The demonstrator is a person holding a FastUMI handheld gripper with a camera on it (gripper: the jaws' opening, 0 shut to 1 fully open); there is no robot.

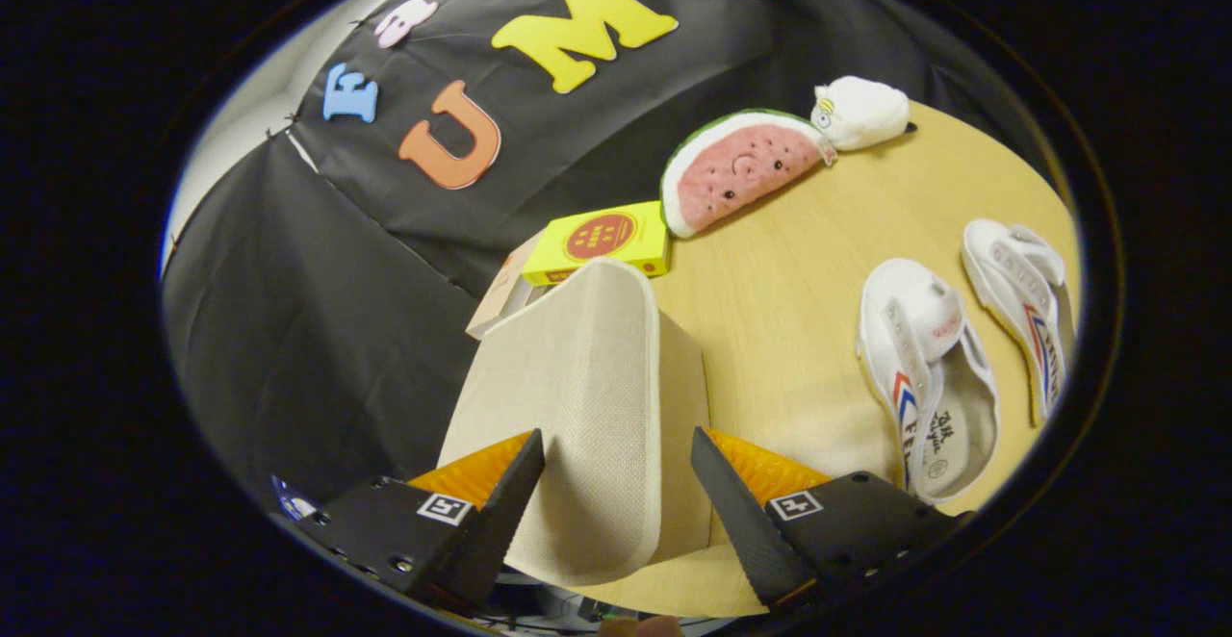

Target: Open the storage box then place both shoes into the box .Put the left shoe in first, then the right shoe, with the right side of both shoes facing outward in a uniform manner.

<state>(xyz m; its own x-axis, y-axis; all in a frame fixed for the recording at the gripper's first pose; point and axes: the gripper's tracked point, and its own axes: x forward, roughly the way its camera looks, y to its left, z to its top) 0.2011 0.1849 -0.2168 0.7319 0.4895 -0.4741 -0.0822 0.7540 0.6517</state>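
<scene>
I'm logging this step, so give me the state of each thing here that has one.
gripper: fingers open, either side of the flap, not pressing it.
storage box: beige, its lid flap raised between the fingers.
two shoes: on the table, outside the box.
watermelon plush: leaning against the wall.
yellow box: shut.

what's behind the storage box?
Behind the storage box, which sits between the open tool's fingers: a yellow carton and a tan carton, both partly covered by the box lid.
</scene>
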